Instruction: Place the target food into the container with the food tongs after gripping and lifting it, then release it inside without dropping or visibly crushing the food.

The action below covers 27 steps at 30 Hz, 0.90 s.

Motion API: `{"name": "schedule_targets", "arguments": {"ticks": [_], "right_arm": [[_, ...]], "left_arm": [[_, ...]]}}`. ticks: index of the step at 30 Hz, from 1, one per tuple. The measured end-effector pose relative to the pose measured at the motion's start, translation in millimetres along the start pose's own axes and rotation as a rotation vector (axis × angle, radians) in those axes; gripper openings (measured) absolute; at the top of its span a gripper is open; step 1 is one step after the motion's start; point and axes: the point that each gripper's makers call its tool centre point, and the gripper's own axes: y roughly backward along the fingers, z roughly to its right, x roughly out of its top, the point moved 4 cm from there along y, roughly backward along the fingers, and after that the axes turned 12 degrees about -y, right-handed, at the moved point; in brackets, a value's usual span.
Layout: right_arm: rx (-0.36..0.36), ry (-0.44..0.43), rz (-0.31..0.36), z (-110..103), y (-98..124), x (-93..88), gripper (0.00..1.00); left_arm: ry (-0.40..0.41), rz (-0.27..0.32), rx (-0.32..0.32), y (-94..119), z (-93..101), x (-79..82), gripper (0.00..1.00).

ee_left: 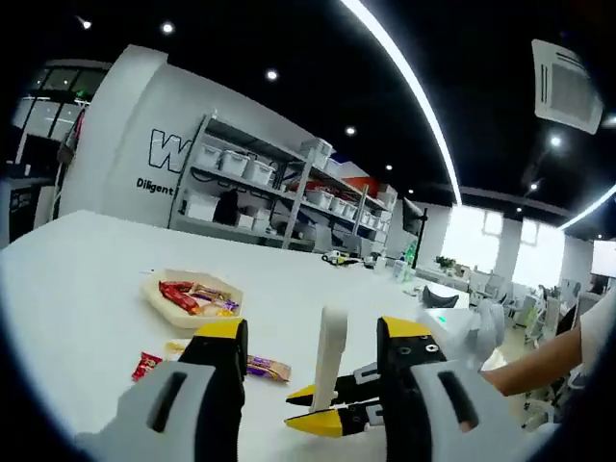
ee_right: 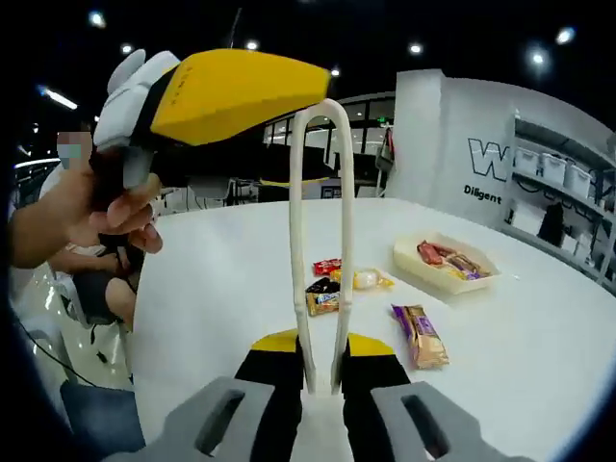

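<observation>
A white table (ee_left: 77,279) fills a large office under a black ceiling (ee_left: 289,48) lit by spotlights and a long light strip (ee_left: 404,87). Metal shelves (ee_left: 279,192) of bins line a white wall (ee_left: 125,144); bright windows (ee_left: 472,241) glow beyond.

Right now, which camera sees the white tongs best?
The right gripper view: the white tongs stand upright in the right gripper, both arms and the looped top showing. The left gripper view catches the tongs edge-on, a narrow strip held by the right gripper.
</observation>
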Motion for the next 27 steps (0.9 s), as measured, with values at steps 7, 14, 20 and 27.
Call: {"name": "schedule_targets", "arguments": {"ticks": [7, 14, 20, 27], "right_arm": [[-0.002, -0.081, 0.068, 23, 6, 18.6, 0.11], [0.017, -0.242, 0.157, 46, -3, 38.4, 0.11], [0.000, -0.321, 0.169, 67, -21, 40.0, 0.12], [-0.044, -0.225, 0.118, 81, -41, 28.7, 0.14]], "left_arm": [[-0.129, -0.039, 0.038, 18, -12.1, -14.7, 0.76], [-0.104, -0.055, 0.069, 40, -25.8, -29.6, 0.75], [-0.099, -0.065, 0.094, 56, -35.3, -36.3, 0.73], [-0.051, -0.048, 0.131, 72, -46.6, -41.3, 0.72]]}}
